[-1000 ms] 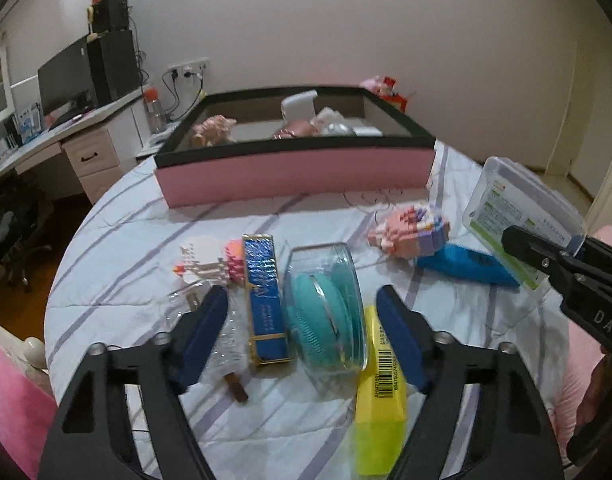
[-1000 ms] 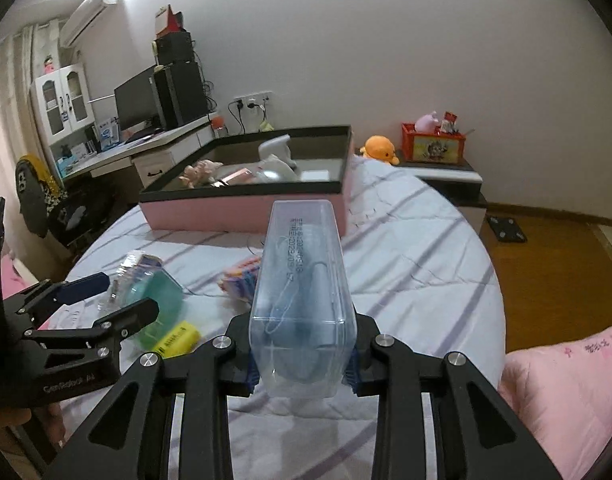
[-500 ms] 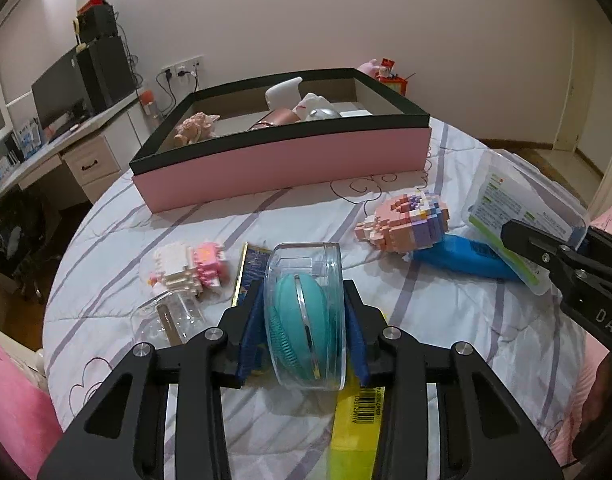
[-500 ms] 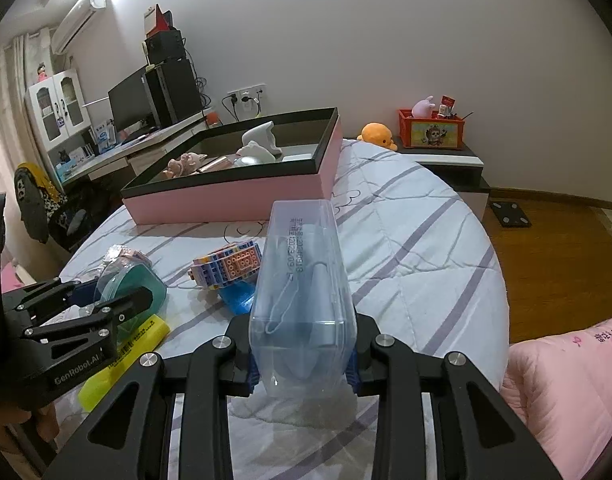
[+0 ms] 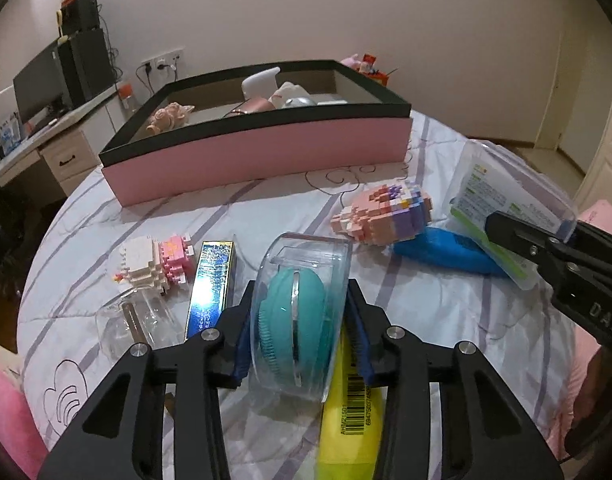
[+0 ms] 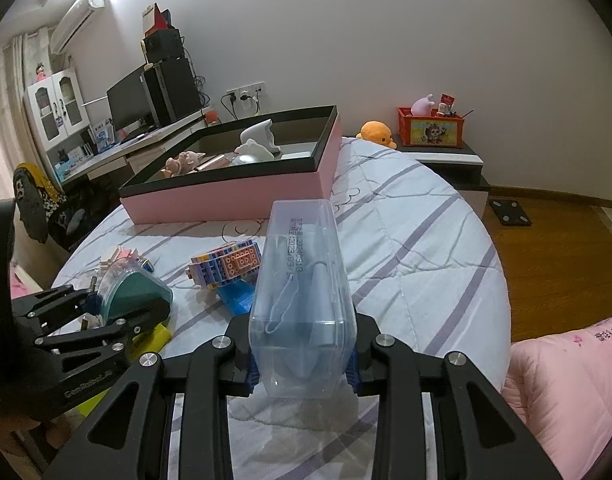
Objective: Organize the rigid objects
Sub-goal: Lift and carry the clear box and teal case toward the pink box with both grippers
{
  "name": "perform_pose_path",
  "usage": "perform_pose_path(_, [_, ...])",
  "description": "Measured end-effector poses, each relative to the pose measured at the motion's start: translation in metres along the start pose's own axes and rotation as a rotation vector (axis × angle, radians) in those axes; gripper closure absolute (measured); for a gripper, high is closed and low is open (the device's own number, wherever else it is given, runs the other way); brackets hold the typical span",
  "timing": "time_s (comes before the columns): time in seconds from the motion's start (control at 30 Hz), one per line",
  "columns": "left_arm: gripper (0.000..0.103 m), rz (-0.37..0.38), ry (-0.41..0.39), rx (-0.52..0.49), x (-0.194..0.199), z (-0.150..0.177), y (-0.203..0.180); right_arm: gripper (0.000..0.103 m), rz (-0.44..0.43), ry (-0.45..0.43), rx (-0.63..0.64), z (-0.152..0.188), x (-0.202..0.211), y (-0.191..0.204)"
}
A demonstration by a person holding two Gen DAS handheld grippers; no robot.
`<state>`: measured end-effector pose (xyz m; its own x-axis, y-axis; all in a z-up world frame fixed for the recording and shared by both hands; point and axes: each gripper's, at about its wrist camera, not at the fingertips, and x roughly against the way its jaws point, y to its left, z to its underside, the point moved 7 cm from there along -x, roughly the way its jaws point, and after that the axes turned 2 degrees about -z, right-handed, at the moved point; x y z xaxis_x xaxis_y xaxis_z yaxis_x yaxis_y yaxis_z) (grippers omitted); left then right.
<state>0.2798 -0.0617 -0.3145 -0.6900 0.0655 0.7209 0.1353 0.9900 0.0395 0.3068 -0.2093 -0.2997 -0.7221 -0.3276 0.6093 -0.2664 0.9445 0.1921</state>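
on the far left, out beyond the left gripper's (image 5: 299,320) left finger, a small block toy (image 5: 153,262) in white and pink sits on the striped bedcover (image 5: 289,208), with a crumpled clear wrapper (image 5: 137,322) nearer the finger. just beside that finger lies a long blue box (image 5: 211,284). between the fingers stands the round clear case (image 5: 301,320) with a teal brush inside; both blue pads press on its flat faces, so it is pinched on edge. under the right finger a yellow bar (image 5: 354,420) with a barcode lies on the cover. ahead of the fingertips, well apart, is the pink box (image 5: 261,156) with a black rim, already holding a few things.

further right, a pink and purple block figure (image 5: 386,212) rests against a blue object (image 5: 446,252). at the right edge the right gripper (image 6: 301,364) pinches a tall clear box (image 6: 301,280) low at its base, a face mask visible inside, the fingers pressed on its two narrow sides.

both cases look like thin hard plastic: light, stiff, smooth and likely slippery, and they could crack or pop open if squeezed hard. the round one seems best held across its flat faces near the middle, as it is now, so it cannot roll out. the tall box, held low, may tip forward, so a grip nearer its middle would probably be steadier.
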Motion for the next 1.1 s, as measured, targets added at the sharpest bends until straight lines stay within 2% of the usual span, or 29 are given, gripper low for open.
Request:
perform_pose_path(0.27, [0.064, 0.064, -0.038, 0.031, 0.02, -0.006, 0.009, 0.07, -0.008, -0.023, 0.009, -0.005, 0.006, 0.011])
perform_pose_path(0.5, [0.064, 0.084, -0.067, 0.039, 0.035, -0.009, 0.017, 0.07, -0.026, -0.043, 0.019, -0.013, 0.015, 0.026])
perform_pose_path(0.87, [0.064, 0.037, -0.15, 0.047, 0.065, -0.029, 0.043, 0.07, -0.027, -0.073, 0.072, -0.029, 0.025, 0.062])
perform_pose_path(1.1, [0.064, -0.032, -0.245, 0.049, 0.092, -0.05, 0.067, 0.07, -0.01, -0.122, 0.097, -0.049, 0.036, 0.079])
